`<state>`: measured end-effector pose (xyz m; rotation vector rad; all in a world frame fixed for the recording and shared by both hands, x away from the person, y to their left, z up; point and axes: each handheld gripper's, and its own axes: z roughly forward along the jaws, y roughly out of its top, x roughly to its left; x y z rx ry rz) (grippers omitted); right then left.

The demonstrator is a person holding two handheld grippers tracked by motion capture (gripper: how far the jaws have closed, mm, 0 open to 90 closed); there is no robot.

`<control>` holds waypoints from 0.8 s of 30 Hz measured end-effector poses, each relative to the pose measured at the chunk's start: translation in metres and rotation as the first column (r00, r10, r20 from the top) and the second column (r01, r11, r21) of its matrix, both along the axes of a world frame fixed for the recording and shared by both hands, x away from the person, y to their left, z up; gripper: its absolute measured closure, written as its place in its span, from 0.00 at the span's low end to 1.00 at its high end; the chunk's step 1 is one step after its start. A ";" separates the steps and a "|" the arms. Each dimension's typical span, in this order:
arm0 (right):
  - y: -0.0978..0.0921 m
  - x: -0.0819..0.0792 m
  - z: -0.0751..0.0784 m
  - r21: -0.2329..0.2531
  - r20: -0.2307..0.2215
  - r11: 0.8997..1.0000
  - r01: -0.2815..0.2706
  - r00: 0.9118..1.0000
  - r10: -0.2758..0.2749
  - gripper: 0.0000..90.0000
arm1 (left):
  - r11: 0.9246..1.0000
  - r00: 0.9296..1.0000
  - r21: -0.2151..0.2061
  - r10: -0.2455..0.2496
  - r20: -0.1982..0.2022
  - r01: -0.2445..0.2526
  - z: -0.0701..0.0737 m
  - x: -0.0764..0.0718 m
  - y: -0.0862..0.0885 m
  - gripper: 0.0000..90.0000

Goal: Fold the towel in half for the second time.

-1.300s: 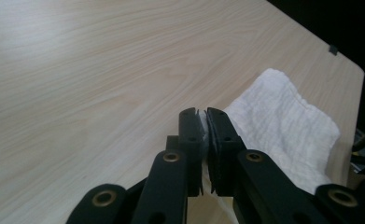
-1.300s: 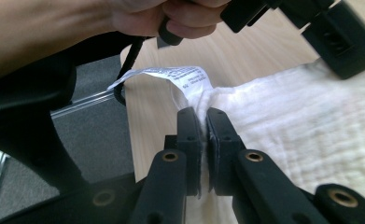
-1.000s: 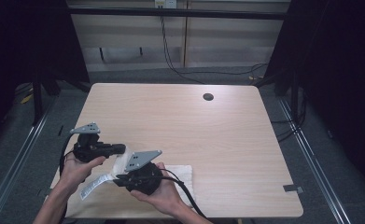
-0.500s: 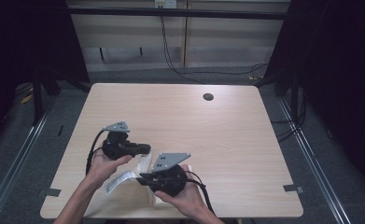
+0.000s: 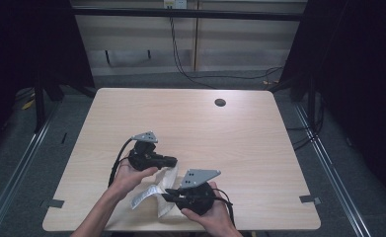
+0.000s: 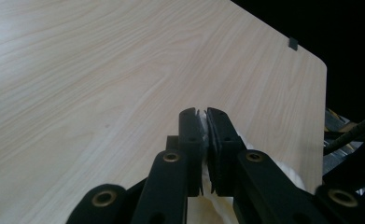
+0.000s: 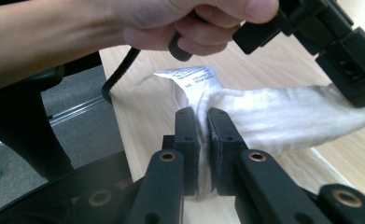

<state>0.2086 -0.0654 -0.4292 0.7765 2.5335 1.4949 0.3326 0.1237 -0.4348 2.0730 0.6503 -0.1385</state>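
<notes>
A white cloth (image 5: 165,183) with a printed care label (image 5: 141,198) hangs between my two grippers near the table's front edge. My left gripper (image 5: 172,160) is shut on one end of it; white fabric (image 6: 203,122) shows pinched between the jaws in the left gripper view. My right gripper (image 5: 167,194) is shut on the other end, and the right gripper view shows the cloth (image 7: 273,114) stretching from its jaws to the left gripper (image 7: 353,79), with the label (image 7: 192,79) above the right gripper (image 7: 200,114).
The pale wooden table (image 5: 230,133) has a dark round hole (image 5: 220,102) near its far edge. Tape marks (image 5: 310,199) sit at the front corners. Dark floor and cables surround the table.
Both grippers have moved right and a little farther onto the table, carrying the cloth with them. The cloth stays held at both ends.
</notes>
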 end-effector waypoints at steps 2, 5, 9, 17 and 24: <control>-0.004 -0.005 0.000 -0.019 0.016 1.000 0.022 1.000 -0.022 0.92 | 1.000 1.000 0.012 -0.007 -0.012 0.007 -0.004 0.001 -0.005 0.95; -0.011 -0.006 -0.005 -0.031 0.003 0.999 0.036 0.999 -0.036 0.93 | 1.000 1.000 0.009 -0.013 -0.019 0.013 -0.010 0.002 -0.013 0.95; -0.018 -0.005 -0.015 -0.037 -0.019 0.998 0.045 0.999 -0.046 0.93 | 1.000 0.999 0.016 -0.010 -0.038 0.011 -0.018 0.005 -0.021 0.95; -0.024 -0.007 -0.029 -0.071 -0.044 0.996 0.054 0.997 -0.057 0.92 | 0.998 0.998 0.056 -0.007 -0.070 0.011 -0.038 0.004 -0.033 0.95; -0.036 -0.010 -0.043 -0.090 -0.062 0.994 0.055 0.996 -0.061 0.89 | 0.997 0.997 0.081 -0.014 -0.070 0.020 -0.043 0.003 -0.044 0.95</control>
